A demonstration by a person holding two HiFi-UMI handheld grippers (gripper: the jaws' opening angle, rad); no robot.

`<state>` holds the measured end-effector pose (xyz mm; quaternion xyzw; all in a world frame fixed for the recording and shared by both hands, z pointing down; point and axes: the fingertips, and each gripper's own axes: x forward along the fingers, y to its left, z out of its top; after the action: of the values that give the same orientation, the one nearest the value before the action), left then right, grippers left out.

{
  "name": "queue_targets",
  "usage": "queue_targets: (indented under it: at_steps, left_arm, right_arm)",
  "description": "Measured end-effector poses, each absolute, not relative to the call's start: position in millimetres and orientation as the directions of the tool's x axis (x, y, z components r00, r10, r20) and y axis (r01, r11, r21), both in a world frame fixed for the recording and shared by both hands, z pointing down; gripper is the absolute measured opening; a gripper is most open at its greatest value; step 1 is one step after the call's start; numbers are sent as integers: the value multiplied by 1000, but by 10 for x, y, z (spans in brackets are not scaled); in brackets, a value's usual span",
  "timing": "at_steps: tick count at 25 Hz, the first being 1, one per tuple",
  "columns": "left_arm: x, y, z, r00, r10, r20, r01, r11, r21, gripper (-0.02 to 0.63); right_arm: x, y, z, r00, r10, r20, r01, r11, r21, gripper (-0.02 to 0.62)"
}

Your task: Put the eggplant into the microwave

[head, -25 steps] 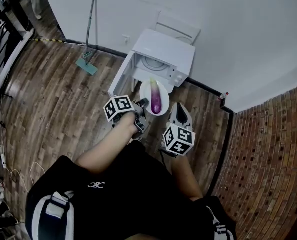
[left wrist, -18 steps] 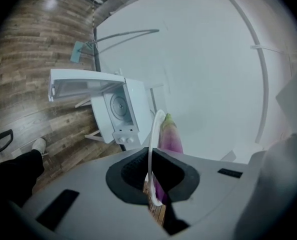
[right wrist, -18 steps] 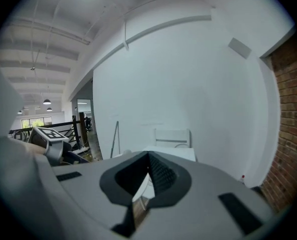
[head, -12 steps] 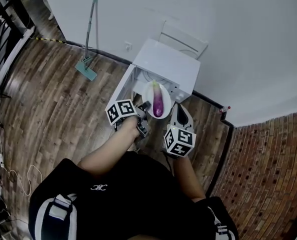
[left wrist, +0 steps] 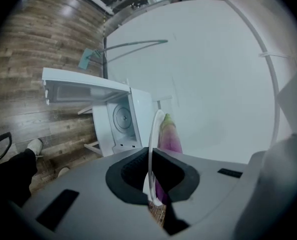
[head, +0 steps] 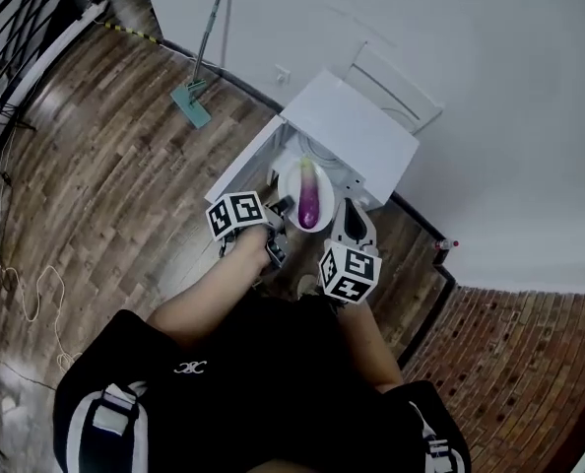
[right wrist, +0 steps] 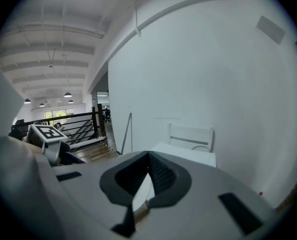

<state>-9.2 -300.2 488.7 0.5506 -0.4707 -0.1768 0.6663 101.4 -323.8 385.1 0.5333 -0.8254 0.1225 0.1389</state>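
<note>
A purple eggplant (head: 309, 203) with a green stem lies on a white plate (head: 301, 178), held between both grippers just in front of a white microwave (head: 357, 134) on the floor. Its door (head: 241, 162) hangs open to the left. My left gripper (head: 279, 215) is shut on the plate's left rim, my right gripper (head: 346, 217) on its right rim. In the left gripper view the plate rim (left wrist: 153, 134) runs edge-on between the jaws of the left gripper (left wrist: 151, 176), with the eggplant (left wrist: 170, 137) behind it and the microwave cavity (left wrist: 122, 119) beyond. In the right gripper view the right gripper (right wrist: 142, 186) pinches the plate (right wrist: 141, 194).
A mop (head: 210, 55) leans on the white wall left of the microwave. A white frame (head: 399, 89) stands behind it. Wood floor spreads to the left, brick paving (head: 514, 363) to the right. A black railing (head: 22, 23) and a floor cable (head: 22, 282) are far left.
Both grippers have carried the plate with the eggplant forward, from in front of the microwave up to its open front. Their hold on the plate is unchanged.
</note>
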Motion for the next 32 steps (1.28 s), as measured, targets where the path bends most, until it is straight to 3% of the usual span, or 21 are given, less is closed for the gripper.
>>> queue_targets:
  at_steps: [14, 25, 32]
  left_arm:
    - [-23, -3445, 5631, 237, -851, 468, -165, 439, 883, 14]
    - [-162, -4221, 7277, 323, -834, 447, -273, 370, 888, 14]
    - [-159, -4786, 8008, 389, -864, 320, -287, 216, 933, 14]
  right_arm:
    - [927, -3825, 4514, -662, -624, 414, -705, 707, -62, 14]
    - [753, -4096, 6235, -698, -611, 372, -697, 700, -157, 14]
    - [791, -4346, 7265, -731, -628, 267, -683, 681, -265, 14]
